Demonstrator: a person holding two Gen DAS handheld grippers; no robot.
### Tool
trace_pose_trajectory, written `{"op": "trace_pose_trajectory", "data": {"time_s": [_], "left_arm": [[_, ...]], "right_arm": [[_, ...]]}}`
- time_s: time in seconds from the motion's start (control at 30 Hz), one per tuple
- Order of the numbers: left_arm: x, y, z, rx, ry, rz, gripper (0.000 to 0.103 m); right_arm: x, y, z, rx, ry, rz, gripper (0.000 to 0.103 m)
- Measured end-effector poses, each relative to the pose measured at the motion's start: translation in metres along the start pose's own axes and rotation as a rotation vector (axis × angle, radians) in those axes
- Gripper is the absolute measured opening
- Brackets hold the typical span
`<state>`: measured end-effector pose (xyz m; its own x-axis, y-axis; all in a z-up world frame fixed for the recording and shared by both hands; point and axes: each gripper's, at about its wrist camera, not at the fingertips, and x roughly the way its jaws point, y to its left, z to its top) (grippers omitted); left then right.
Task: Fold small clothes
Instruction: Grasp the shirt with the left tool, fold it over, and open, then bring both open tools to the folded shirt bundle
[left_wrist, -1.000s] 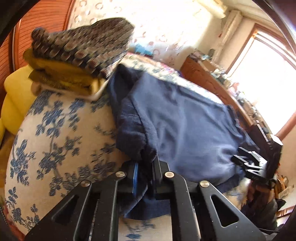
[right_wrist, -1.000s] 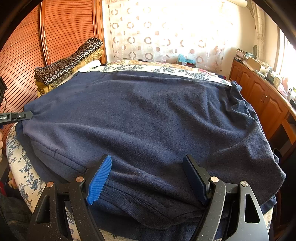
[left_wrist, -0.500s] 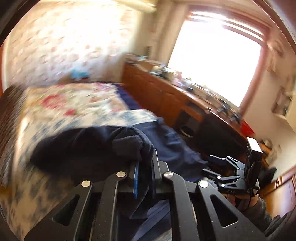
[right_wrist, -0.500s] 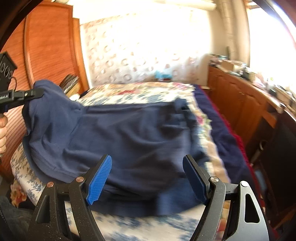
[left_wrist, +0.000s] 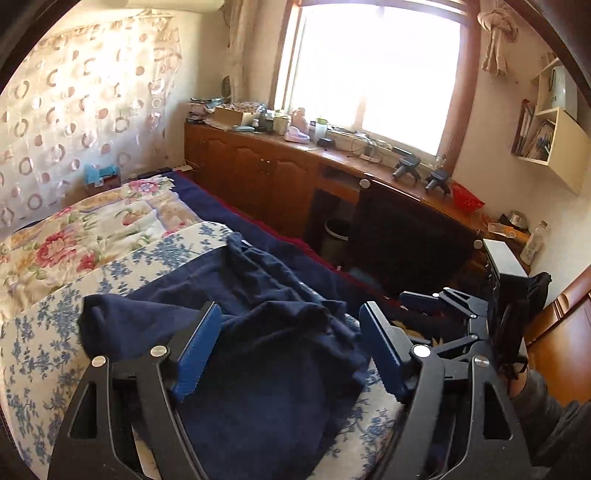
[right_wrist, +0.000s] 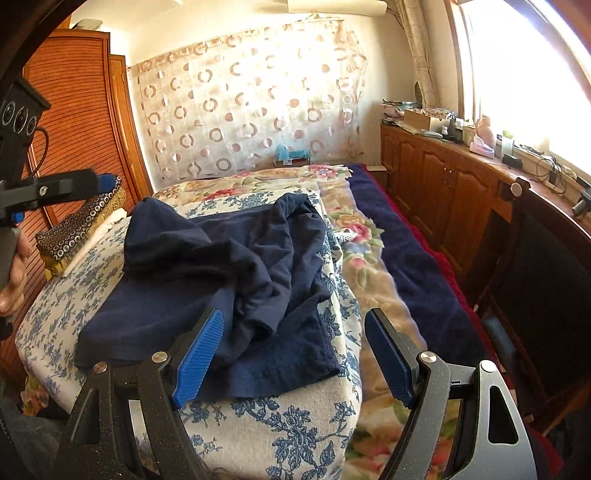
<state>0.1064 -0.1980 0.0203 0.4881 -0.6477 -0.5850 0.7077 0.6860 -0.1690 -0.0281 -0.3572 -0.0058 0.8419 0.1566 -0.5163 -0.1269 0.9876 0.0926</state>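
Note:
A navy blue garment (right_wrist: 236, 273) lies bunched and rumpled on a blue-floral covered surface (right_wrist: 288, 417); it also shows in the left wrist view (left_wrist: 266, 332). My left gripper (left_wrist: 291, 350) is open and empty, just above the near part of the garment. It also shows at the left edge of the right wrist view (right_wrist: 74, 184). My right gripper (right_wrist: 295, 354) is open and empty, held over the garment's near right corner. It shows at the right of the left wrist view (left_wrist: 443, 306).
A stack of patterned and yellow cushions (right_wrist: 81, 229) sits at the far left by a wooden wardrobe (right_wrist: 74, 122). A flowered quilt (right_wrist: 354, 236) and a navy blanket (right_wrist: 413, 258) cover the bed. Wooden cabinets (right_wrist: 436, 173) and a dark chair (right_wrist: 546, 280) stand on the right.
My left gripper lifted a corner of the garment, carried it across and let go; its jaws now stand open. The garment went from spread flat to bunched up. The right gripper stayed open.

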Motion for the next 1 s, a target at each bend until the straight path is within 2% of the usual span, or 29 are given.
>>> {"op": "trace_pose_trajectory", "data": {"time_s": [0.13,0.37,0.53,0.77,1.0], "left_arm": [[-0.011,0.02,-0.01,-0.038,-0.034,0.068,0.078],[-0.028,0.08,-0.039,-0.139,-0.059,0.202,0.078],[-0.046,0.106,-0.072,-0.166,-0.067,0.321,0.078],[-0.074,0.123,-0.103,-0.23,-0.09,0.357,0.078],[-0.095,0.131,-0.111,-0.249,-0.112,0.377,0.078]], "right_arm": [[0.006,0.005,0.006,-0.015,-0.001,0.012,0.081],[0.034,0.028,0.027,-0.084,-0.004,0.054,0.081],[0.063,0.062,0.051,-0.162,0.003,0.13,0.081],[0.116,0.117,0.072,-0.281,0.082,0.26,0.081],[0.165,0.163,0.078,-0.412,0.176,0.299,0.081]]}}
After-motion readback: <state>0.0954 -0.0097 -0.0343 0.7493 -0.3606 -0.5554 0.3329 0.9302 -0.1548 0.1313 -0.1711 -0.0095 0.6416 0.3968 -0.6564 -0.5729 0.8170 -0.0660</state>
